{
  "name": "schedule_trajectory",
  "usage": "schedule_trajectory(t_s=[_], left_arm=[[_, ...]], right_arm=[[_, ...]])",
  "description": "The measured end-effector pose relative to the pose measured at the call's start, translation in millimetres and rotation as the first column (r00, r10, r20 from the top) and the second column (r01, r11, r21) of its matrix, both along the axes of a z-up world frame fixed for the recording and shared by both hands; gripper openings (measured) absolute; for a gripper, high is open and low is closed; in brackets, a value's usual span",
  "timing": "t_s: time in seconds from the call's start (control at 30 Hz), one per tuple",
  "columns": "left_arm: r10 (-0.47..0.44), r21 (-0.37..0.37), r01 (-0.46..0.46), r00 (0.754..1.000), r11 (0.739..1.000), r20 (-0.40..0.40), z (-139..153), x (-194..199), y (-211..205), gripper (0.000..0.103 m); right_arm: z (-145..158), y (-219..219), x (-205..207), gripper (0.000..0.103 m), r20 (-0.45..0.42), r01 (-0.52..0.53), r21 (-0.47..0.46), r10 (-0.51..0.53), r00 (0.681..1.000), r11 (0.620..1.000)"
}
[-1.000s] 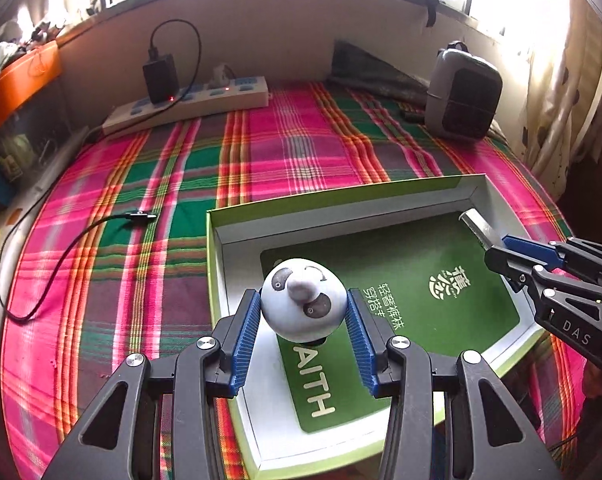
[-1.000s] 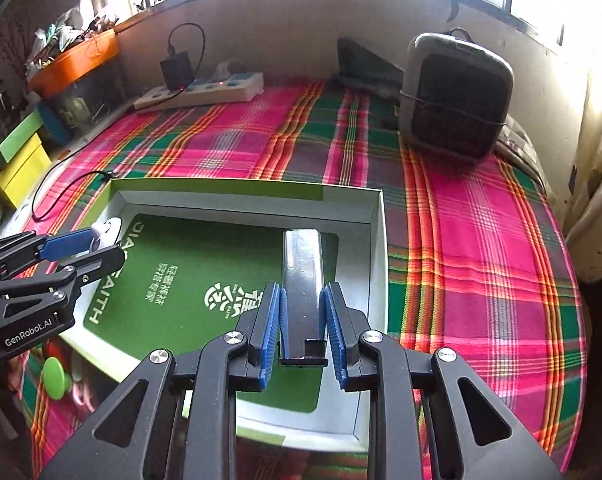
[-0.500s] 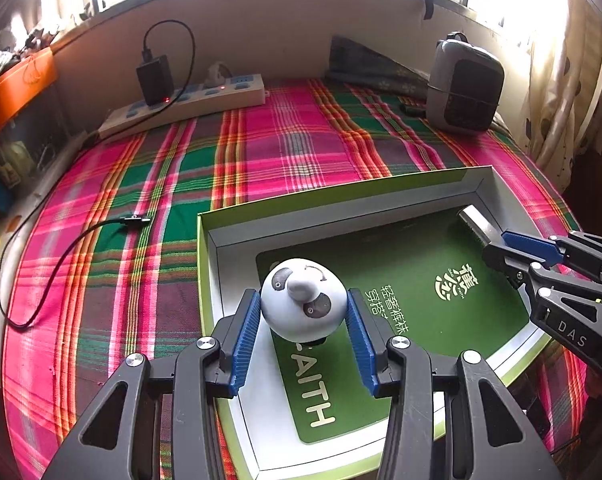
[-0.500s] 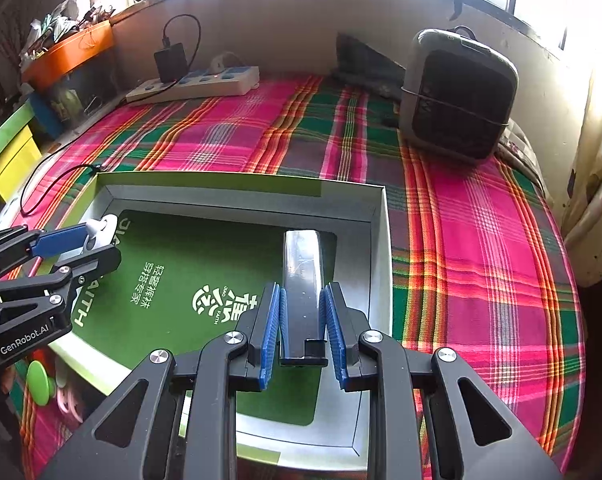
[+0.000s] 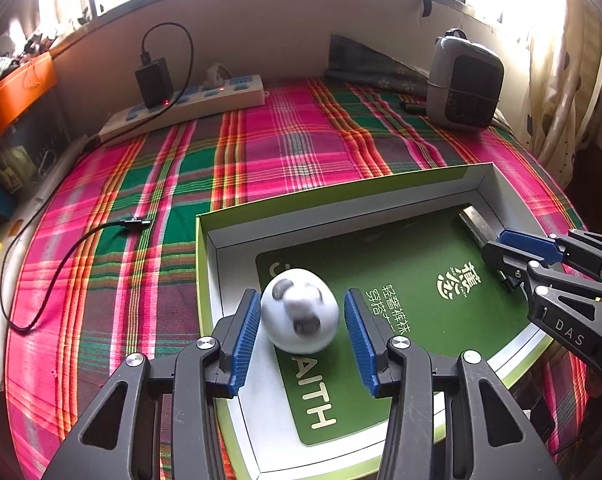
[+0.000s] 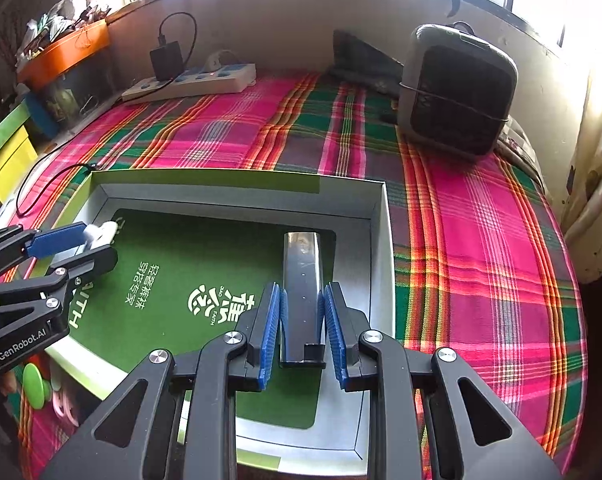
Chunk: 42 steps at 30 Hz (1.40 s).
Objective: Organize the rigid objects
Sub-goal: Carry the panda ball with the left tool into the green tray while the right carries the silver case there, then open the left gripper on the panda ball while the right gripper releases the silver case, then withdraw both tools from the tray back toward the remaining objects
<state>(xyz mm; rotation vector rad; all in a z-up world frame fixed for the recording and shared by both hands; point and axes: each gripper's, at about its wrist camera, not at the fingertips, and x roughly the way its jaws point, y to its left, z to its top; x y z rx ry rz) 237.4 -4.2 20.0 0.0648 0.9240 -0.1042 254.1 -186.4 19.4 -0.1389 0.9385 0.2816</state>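
A white egg-shaped toy (image 5: 299,312) with grey spots lies between the blue pads of my left gripper (image 5: 301,294), over the left end of a shallow white box with green rim (image 5: 321,196). The toy is blurred. The left pad meets it, but a thin gap shows at the right pad, so the jaws stand open around it. My right gripper (image 6: 303,286) is shut on a flat metal bar (image 6: 303,264) that points into the box's right end, over the green card (image 6: 205,256). Each gripper also shows in the other's view: the right gripper (image 5: 497,250) and the left gripper (image 6: 89,244).
The box rests on a pink and green plaid cloth (image 5: 293,140). A power strip (image 5: 189,100) with a charger sits at the back and a loose cable (image 5: 61,256) at the left. A grey heater (image 6: 457,88) stands back right. An orange bin (image 6: 65,54) and yellow boxes (image 6: 5,160) stand far left.
The egg toy has gone blurred, looks narrower and sits slightly lower between the left pads, no longer filling the gap. The right gripper still holds the metal bar in the same place.
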Motion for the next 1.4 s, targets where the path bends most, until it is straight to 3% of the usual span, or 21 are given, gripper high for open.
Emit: schedule_trajectory(t_s=[0.6,1.4], left_arm=[[0.000,0.011,0.000,1.000,1.000,-0.003,2.8,-2.9,-1.8,0.043],[0.006,-0.033,-0.004,0.997,0.999,0.071,33.5,-58.5,4.0,0.043]], right_arm=[[5.5,-4.6,-4.5,0.033,0.024,0.015,0.017,-0.015,1.000,1.000],[37.2,-18.4,-52.1,0.034,0.094,0.038,0.094,-0.047,0.994,0.995]])
